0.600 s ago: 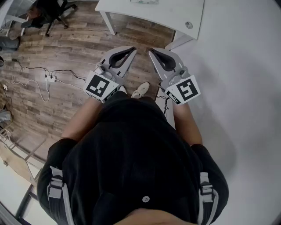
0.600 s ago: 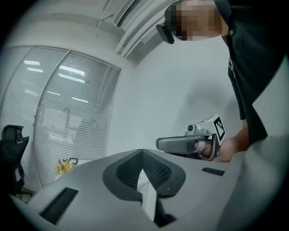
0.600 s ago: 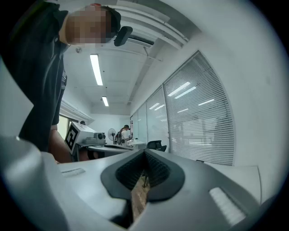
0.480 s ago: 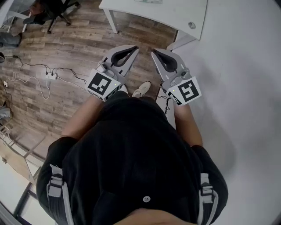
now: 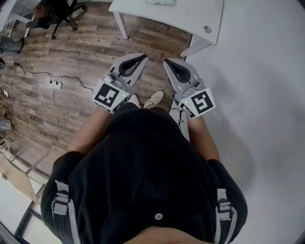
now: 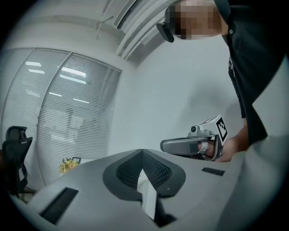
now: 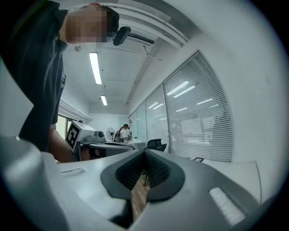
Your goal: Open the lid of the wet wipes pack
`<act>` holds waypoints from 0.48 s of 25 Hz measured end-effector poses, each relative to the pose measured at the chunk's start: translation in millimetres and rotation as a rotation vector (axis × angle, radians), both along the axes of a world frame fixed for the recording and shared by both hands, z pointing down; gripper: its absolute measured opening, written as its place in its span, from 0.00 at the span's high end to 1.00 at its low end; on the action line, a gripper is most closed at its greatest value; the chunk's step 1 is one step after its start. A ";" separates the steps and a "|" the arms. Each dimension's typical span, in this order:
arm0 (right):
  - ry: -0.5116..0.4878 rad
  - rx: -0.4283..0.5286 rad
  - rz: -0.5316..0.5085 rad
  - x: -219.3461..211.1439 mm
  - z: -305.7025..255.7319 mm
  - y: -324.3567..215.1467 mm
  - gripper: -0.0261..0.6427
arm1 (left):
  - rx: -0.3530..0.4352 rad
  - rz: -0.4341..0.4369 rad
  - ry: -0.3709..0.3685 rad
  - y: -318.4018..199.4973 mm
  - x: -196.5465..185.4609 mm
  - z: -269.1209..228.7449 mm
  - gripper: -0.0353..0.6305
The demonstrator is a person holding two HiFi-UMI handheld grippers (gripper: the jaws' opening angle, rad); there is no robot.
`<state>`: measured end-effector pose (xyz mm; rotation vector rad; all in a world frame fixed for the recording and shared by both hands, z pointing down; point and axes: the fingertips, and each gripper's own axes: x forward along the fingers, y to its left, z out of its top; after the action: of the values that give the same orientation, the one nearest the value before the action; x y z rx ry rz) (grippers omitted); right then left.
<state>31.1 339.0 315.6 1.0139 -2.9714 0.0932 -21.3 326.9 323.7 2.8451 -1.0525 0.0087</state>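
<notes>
I stand on a wood floor and hold both grippers level in front of my body. In the head view my left gripper [image 5: 144, 56] and my right gripper [image 5: 166, 61] both have their jaws closed tip to tip, with nothing between them. The two grippers stand side by side, a small gap apart, pointing toward a white table [image 5: 190, 16]. At the table's far edge lies a pale flat thing [image 5: 159, 2], cut off by the frame; whether it is the wipes pack I cannot tell. The left gripper view shows the right gripper [image 6: 163, 145] beside it.
A small round object [image 5: 207, 29] sits near the table's right corner. A white wall [image 5: 267, 95] runs along my right. Cables and a power strip [image 5: 56, 85] lie on the floor to the left, with an office chair [image 5: 57, 12] at the far left. My shoe [image 5: 153, 98] shows below the grippers.
Both grippers sit slightly lower in the picture, a little nearer my body. Their jaws stay closed and empty throughout.
</notes>
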 end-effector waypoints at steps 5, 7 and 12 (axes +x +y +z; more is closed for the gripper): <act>0.040 0.025 0.008 -4.1 0.9 1.4 0.94 | 0.007 -0.001 -0.001 -0.6 -1.5 -0.7 0.94; 0.046 0.030 0.013 -4.8 2.3 0.1 0.94 | 0.011 -0.001 -0.003 -1.9 -2.1 1.9 0.94; 0.029 0.022 0.039 -2.1 3.0 0.2 0.94 | 0.001 0.005 -0.001 0.3 -1.6 1.8 0.94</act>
<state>28.9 339.2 318.5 1.0662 -2.9340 0.0450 -23.0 327.2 325.5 2.8485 -1.0463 0.0104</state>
